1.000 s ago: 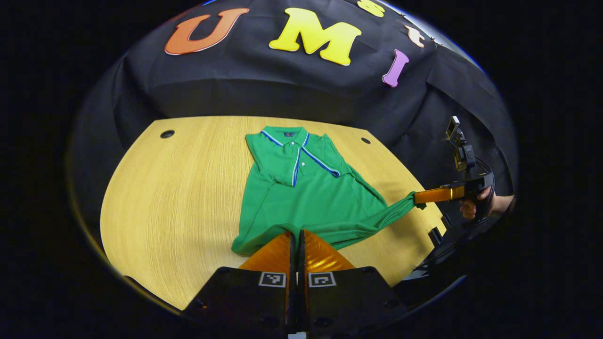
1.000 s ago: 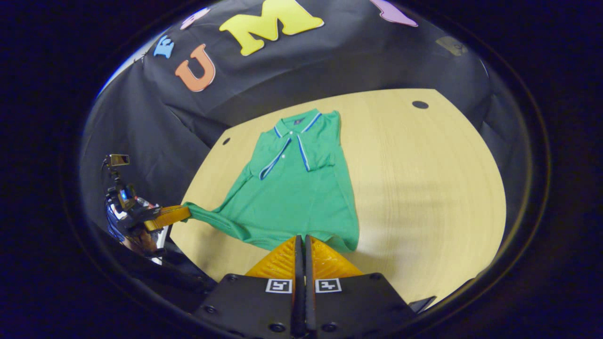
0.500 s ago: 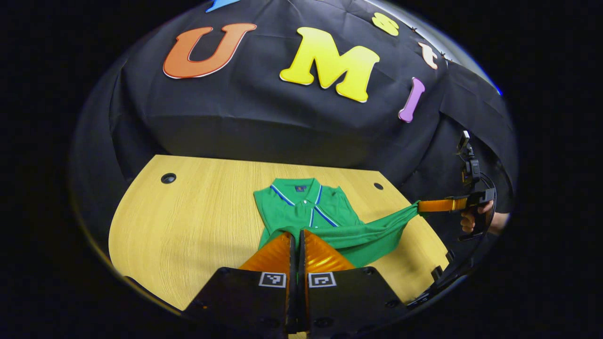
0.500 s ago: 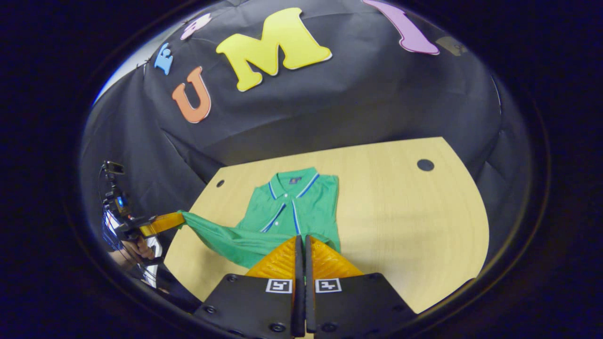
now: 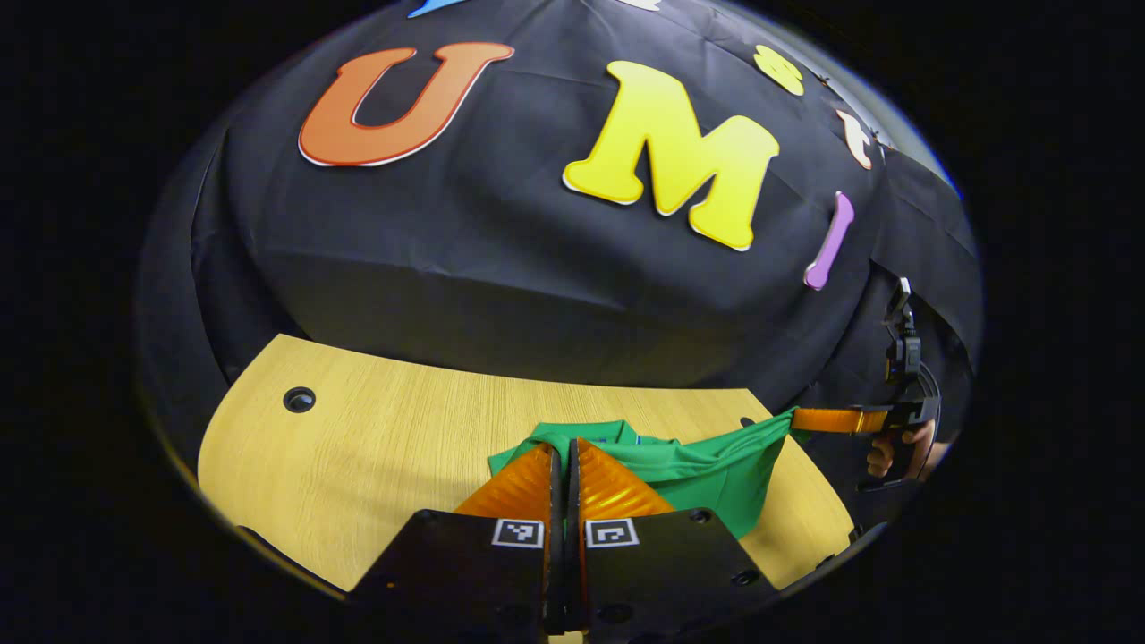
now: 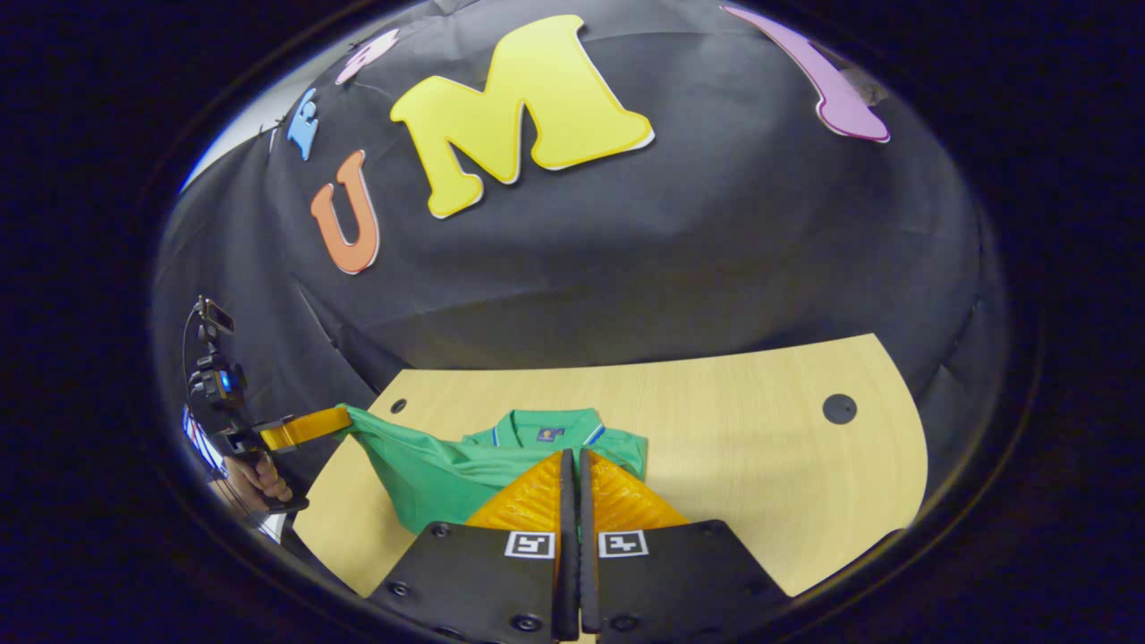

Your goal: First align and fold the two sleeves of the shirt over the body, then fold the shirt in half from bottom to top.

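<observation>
- Our left gripper (image 5: 564, 447) is clamped on the green shirt's (image 5: 707, 470) hem, lifted above the wooden table (image 5: 376, 447).
- Our right gripper (image 6: 571, 456) pinches the hem's other corner.
- The collar (image 6: 541, 427) lies on the table.

A light wooden table (image 5: 376, 447) with fine grain fills the lower part of both views. It has a round dark hole (image 5: 299, 399) at the left in the left gripper view, and one hole (image 6: 839, 409) at the right in the right gripper view. Behind the table hangs a wrinkled black cloth wall (image 5: 501, 268).
</observation>
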`<move>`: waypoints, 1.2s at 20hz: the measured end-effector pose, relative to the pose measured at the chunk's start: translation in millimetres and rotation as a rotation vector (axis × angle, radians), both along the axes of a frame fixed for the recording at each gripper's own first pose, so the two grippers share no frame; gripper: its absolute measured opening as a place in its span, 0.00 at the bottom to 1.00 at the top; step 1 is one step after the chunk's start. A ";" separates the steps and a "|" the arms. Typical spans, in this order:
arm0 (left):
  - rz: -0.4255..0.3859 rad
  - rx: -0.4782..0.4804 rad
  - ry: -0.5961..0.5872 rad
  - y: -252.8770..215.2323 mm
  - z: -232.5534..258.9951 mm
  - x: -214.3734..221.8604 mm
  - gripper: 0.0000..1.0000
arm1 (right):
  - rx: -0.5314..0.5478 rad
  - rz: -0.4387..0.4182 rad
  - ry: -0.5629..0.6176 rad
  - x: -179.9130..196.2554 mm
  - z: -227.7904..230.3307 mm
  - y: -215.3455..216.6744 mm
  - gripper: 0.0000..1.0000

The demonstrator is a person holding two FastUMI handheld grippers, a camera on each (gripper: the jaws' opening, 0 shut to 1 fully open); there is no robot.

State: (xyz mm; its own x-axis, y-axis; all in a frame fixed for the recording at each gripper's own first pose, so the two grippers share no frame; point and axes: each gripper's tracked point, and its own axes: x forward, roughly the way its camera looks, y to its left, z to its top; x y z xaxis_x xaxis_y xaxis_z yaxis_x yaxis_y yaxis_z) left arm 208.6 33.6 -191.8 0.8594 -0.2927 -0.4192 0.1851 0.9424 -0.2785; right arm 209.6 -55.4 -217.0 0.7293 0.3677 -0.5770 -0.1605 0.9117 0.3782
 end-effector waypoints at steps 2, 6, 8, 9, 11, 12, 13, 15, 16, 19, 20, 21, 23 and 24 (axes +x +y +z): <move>0.030 0.008 0.011 9.2 -19.4 22.8 0.03 | -0.017 -0.008 -0.017 23.9 -21.0 1.8 0.04; 0.053 0.053 0.053 20.2 -67.2 56.7 0.03 | -0.007 -0.047 -0.001 58.5 -70.9 2.4 0.04; 0.048 0.069 0.056 18.6 -87.3 71.4 0.03 | -0.010 -0.056 0.011 69.0 -93.0 4.7 0.04; 0.054 0.067 0.049 18.9 -93.4 77.9 0.03 | -0.017 -0.057 0.012 73.7 -101.5 5.8 0.04; 0.080 0.070 0.045 21.5 -108.3 89.1 0.04 | -0.046 -0.071 0.005 87.4 -118.7 6.5 0.00; 0.087 0.071 0.053 22.3 -115.5 91.1 0.05 | -0.057 -0.082 0.003 90.6 -121.7 5.1 0.03; 0.095 0.078 0.071 22.8 -125.8 90.2 0.09 | -0.070 -0.089 0.001 93.4 -125.4 4.0 0.03; 0.107 0.120 0.120 27.4 -146.5 87.3 0.16 | -0.141 -0.107 0.020 95.4 -143.4 -4.6 0.09; 0.115 0.134 0.132 29.4 -153.2 87.1 0.19 | -0.150 -0.108 0.030 95.6 -146.2 -4.4 0.10; 0.148 0.153 0.144 29.9 -147.1 81.7 0.66 | -0.136 -0.098 0.035 84.5 -132.0 4.4 0.22; 0.164 0.162 0.130 31.9 -136.1 75.6 0.63 | -0.126 -0.101 0.016 82.1 -120.8 6.9 0.34; 0.169 0.155 0.110 28.9 -121.8 72.9 0.90 | -0.131 -0.118 -0.013 80.9 -104.6 6.1 0.48; 0.183 0.142 0.054 22.4 -84.0 61.9 0.97 | -0.151 -0.160 -0.083 75.3 -62.9 1.2 0.75; 0.192 0.142 0.027 22.6 -63.7 54.8 0.98 | -0.181 -0.181 -0.130 70.9 -40.5 -1.9 0.75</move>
